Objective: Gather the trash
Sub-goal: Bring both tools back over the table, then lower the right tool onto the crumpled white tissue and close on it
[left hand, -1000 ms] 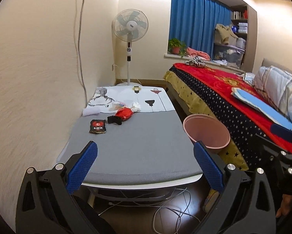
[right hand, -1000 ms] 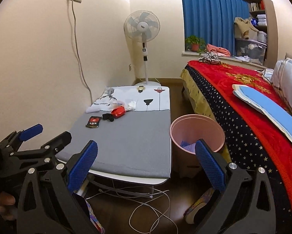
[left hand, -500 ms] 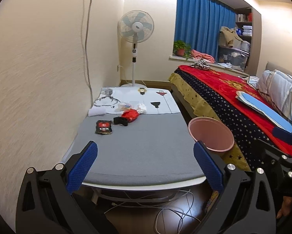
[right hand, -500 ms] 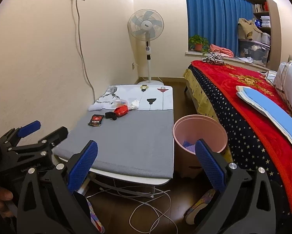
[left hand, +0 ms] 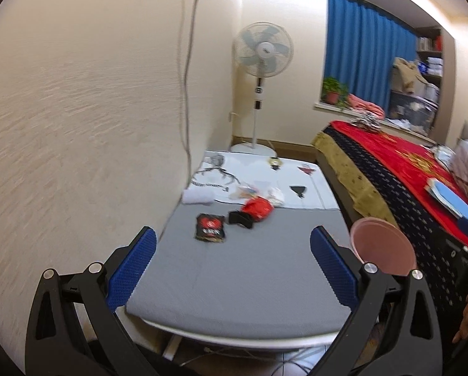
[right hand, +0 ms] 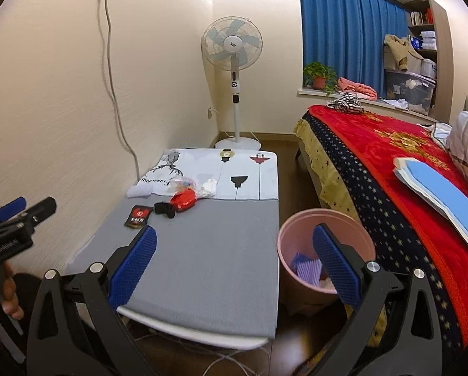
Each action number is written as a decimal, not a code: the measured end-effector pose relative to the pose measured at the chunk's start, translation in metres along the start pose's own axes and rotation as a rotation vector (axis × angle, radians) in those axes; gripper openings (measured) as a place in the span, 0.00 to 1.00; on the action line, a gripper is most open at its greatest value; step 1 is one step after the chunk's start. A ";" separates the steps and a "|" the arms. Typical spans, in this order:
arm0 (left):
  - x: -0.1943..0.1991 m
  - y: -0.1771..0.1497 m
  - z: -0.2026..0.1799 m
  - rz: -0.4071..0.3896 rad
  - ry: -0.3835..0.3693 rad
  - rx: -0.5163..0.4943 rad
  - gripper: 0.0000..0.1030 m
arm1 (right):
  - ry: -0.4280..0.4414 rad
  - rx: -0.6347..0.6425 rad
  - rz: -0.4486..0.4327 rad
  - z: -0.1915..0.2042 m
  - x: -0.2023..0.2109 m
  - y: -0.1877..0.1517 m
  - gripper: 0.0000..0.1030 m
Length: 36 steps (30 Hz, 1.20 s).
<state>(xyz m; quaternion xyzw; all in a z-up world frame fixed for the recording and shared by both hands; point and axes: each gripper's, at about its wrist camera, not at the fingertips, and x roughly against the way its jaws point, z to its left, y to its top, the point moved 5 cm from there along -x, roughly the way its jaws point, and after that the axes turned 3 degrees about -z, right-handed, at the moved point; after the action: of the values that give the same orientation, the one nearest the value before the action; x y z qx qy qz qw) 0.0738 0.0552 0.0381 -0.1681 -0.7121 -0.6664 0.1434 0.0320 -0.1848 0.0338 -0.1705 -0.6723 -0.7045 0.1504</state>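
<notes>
Left gripper (left hand: 232,261) jaws wide apart, empty, above near end of grey table (left hand: 249,269). Right gripper (right hand: 234,258) likewise spread, nothing held. Trash at table's far part: black packet (right hand: 138,216), red wrapper (right hand: 183,200), white tissue (right hand: 209,187). Pink bin (right hand: 296,228) on floor between table and bed (right hand: 390,156).

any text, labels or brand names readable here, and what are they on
None can be read with certainty.
Black packet: red emblem with pale characters, too blurred.
White printed cloth: a line of lettering by the skeleton drawing, too small.
Fan: hub badge, too small.
Left claw: white body lettering, illegible.
</notes>
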 end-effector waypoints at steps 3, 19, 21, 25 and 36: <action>-0.022 0.010 0.008 0.008 0.028 0.014 0.93 | 0.015 -0.006 0.012 0.006 -0.035 0.010 0.95; -0.161 0.056 0.033 0.050 0.111 0.047 0.93 | -0.012 -0.016 0.022 0.024 -0.271 0.023 0.94; -0.171 0.058 0.035 0.047 0.120 0.044 0.93 | 0.001 0.007 0.020 0.031 -0.298 0.022 0.86; -0.185 0.054 0.040 0.063 0.135 0.040 0.93 | 0.014 0.056 0.068 0.045 -0.353 0.018 0.65; -0.209 0.044 0.057 0.136 0.163 0.072 0.93 | 0.039 0.027 0.199 0.061 -0.431 -0.004 0.60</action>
<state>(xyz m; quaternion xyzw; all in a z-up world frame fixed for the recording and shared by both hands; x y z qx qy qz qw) 0.2824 0.1046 -0.0162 -0.1560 -0.7085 -0.6405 0.2518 0.4189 -0.1309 -0.1584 -0.2207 -0.6583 -0.6803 0.2346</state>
